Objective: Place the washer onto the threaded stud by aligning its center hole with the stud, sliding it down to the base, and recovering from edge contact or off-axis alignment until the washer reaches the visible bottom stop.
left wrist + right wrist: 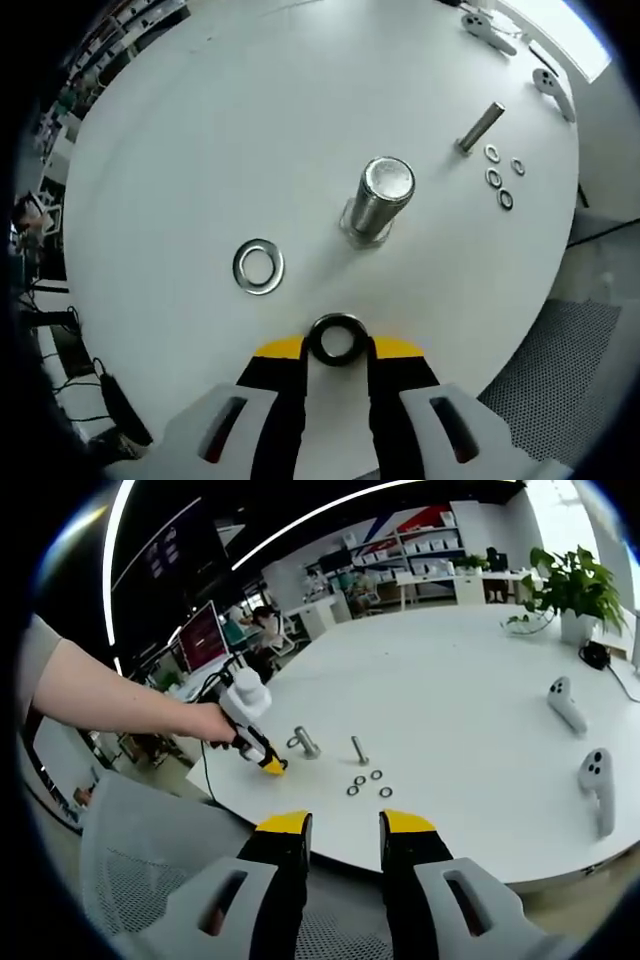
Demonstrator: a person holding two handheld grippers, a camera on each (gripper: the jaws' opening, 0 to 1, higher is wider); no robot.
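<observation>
In the left gripper view, the left claw is clamping a dark washer between its yellow tips, and it is hovering over the white tabletop. The washer is standing just before the threaded stud, which is rising upright from the tabletop, but it is not touching it. A second washer is lying flat to the left of the stud. Farther away a bolt is lying beside four small washers.

In the right gripper view, the right claw is staying apart, with nothing between the tips, near the tabletop edge. A hand is holding the left claw next to the stud. Two white controllers are resting at the right.
</observation>
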